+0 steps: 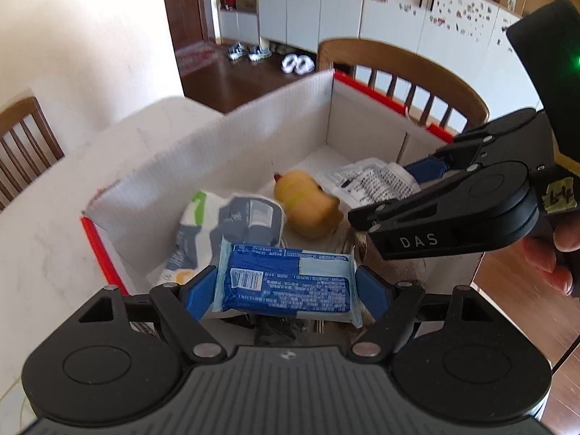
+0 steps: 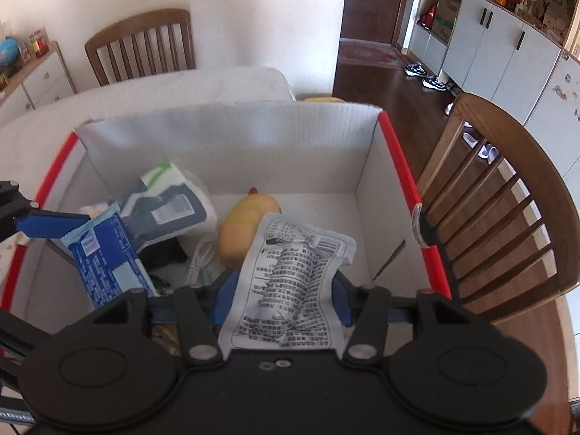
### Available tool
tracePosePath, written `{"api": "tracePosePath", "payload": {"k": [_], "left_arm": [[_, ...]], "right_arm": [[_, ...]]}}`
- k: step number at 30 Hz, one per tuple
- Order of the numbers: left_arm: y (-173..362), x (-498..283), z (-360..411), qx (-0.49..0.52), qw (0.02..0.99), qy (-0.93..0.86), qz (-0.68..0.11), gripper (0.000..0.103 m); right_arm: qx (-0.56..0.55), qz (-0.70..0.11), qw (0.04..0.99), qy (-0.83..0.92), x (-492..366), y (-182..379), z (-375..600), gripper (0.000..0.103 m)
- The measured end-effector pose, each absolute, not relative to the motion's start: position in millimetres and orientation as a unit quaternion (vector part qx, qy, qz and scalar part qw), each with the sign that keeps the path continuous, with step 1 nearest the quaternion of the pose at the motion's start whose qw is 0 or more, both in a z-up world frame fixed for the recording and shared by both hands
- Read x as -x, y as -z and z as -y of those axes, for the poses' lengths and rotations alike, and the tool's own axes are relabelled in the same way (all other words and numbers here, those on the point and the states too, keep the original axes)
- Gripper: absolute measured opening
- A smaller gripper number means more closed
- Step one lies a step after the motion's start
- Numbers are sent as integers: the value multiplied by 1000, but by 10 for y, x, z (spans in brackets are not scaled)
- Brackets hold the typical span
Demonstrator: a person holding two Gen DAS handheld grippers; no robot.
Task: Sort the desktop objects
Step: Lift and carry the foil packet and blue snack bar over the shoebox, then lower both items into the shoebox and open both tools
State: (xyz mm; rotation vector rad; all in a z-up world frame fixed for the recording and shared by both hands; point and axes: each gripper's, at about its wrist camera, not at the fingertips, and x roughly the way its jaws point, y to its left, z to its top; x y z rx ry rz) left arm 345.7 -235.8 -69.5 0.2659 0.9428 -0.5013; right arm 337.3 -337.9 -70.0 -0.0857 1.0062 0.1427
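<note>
both claws loaded over the white corrugated cardboard box with red edge strips [image 2: 398,159]. left gripper [image 1: 286,286] clamped on the blue plastic-wrapped rectangular packet [image 1: 286,282], blue fingertips [image 1: 197,290] pressing its two short ends, packet held flat and crosswise above the near part of the box. right gripper [image 2: 279,297] clamped on the crinkly silver-white foil pouch with black print [image 2: 290,290], pads squeezing its sides, pouch sticking up and forward over the box floor.

already lying inside: soft white tissue pack with a dark grey and green label [image 2: 170,203] at the left, yellow rubbery duck-shaped toy [image 2: 246,228] in the middle, a coiled white cable [image 2: 199,257] beside it, something black underneath, too dark to name.

now the drop, and worth doing tidily. best lowered well below the rim before letting go, so nothing bounces off the wall. blue packet looks right for the gap in front of the tissue pack; foil pouch for the bare floor at the right, clear of the toy. two tools close together here, so one release at a time, wide opening, then straight back up. light pouch likely to cling to a pad, worth a pause before lifting.
</note>
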Motion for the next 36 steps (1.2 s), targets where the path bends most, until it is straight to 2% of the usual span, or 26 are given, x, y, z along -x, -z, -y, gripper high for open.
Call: {"api": "tracePosePath", "payload": {"k": [16,21,28,30,32,36], "left_arm": [[789,-3556,2431,-131,815,256,-504,85],[789,-3577,2389,-106,819,246,-508,88],[757,-3538,2311,-83,824,238,-508,89],[747,-3518,2324,-84,823,240,-507,91],[736,-3487,2329,-86,823,243,-505,99],[695,-3427,2320,-87,830,247,-493,103]], "right_arm": [[47,-497,864,-72,-3423,858,3377,57],[41,-490,868,-73,-3384,823,3423,69],[29,-478,875,-71,-3310,689,3475,69],[27,-476,876,-69,-3274,658,3474,69],[26,-474,877,-69,-3251,630,3481,69],[20,-469,880,-66,-3205,579,3511,70]]}}
